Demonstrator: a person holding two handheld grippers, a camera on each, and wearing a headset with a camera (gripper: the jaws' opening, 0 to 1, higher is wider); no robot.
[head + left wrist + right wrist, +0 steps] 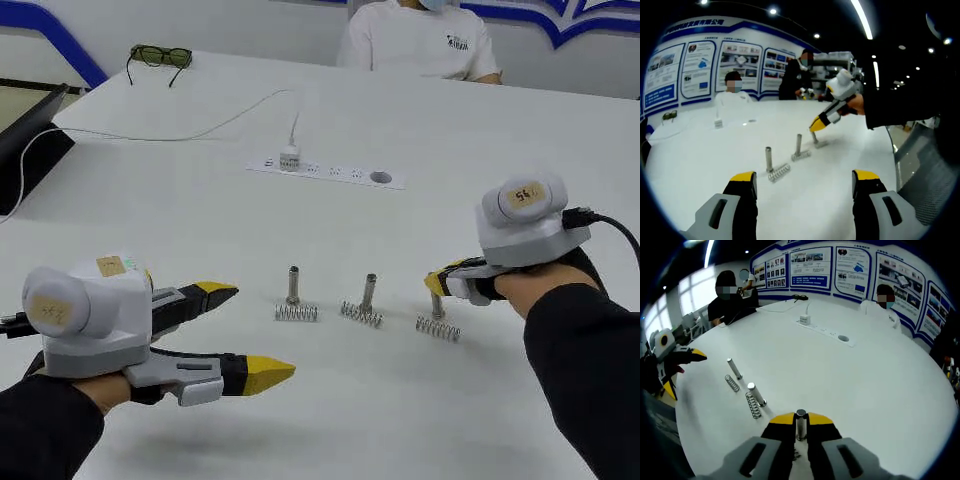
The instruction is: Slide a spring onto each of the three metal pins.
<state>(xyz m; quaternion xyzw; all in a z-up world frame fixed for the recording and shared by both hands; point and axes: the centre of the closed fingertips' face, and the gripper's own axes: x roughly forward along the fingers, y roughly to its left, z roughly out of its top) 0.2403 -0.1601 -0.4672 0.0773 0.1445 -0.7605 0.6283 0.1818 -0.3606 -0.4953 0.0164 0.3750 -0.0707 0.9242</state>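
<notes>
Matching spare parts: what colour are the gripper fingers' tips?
Yellow tips on black fingers, clearest on the left gripper in the head view.

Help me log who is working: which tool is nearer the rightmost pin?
Right. The right tool is shut on the rightmost pin; the left tool hangs open, left of the leftmost pin.

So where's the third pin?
The pin stands at the right end of the row in the head view, between the jaws of the right gripper, with a spring lying just in front of it.
</notes>
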